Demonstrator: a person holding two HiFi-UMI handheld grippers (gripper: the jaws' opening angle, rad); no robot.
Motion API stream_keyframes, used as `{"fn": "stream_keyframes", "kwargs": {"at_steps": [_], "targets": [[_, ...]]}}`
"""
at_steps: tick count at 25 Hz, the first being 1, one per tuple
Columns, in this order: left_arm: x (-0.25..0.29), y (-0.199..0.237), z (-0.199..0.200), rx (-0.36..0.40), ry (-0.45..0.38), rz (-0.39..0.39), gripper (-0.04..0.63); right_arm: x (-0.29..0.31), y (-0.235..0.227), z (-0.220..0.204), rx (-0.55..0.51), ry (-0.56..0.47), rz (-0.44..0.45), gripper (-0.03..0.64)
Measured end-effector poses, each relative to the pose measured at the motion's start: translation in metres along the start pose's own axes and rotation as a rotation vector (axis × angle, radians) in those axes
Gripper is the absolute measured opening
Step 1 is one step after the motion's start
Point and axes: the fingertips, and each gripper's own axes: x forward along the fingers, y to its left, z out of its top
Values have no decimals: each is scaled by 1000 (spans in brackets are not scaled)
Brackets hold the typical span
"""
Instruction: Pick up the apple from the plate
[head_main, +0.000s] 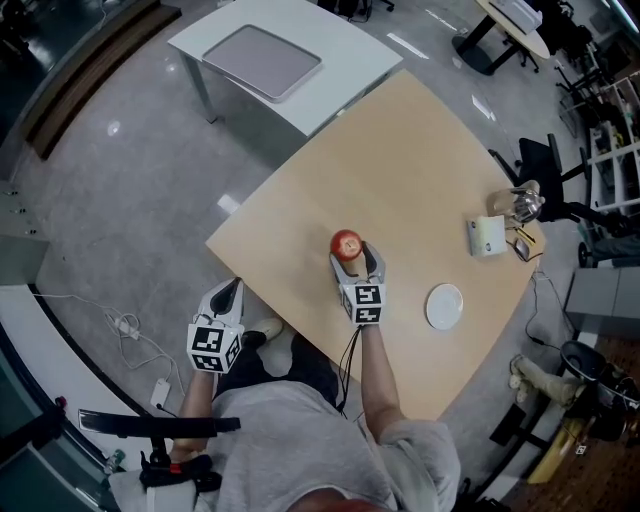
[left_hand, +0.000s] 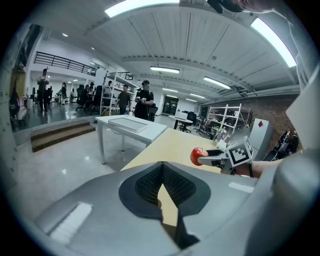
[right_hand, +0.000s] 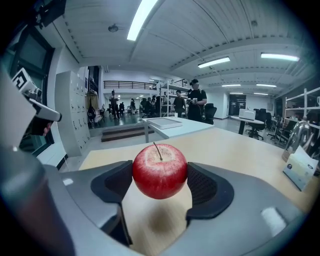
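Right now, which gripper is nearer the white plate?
Right. The right gripper, clamped on the apple, is over the table a little left of the plate in the head view; the left gripper is beyond the table's near-left edge, much farther off.

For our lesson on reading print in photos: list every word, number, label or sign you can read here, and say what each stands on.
No words or numbers can be read anywhere.
Right cube and left cube: black-and-white squares, no letters.
White box: any print too small to read.
Red diamond sign on a white cabinet: no text legible.
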Motion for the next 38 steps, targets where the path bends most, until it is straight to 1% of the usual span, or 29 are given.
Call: {"fn": "stream_keyframes", "kwargs": {"at_steps": [7,15,21,38], "targets": [[-4,10,-11,-9,10,35,20,18,16,-4,-15,2,50,348],[-16,38,-19,-25,24,59,20,41,52,0,-46,11,101,348],[-22,48,-35,-32,47,74,20,52,70,-5,-79,12,126,348],[-29,61,-53,-55,64,100,20,70,95,-15,-123,37,177,348]]}}
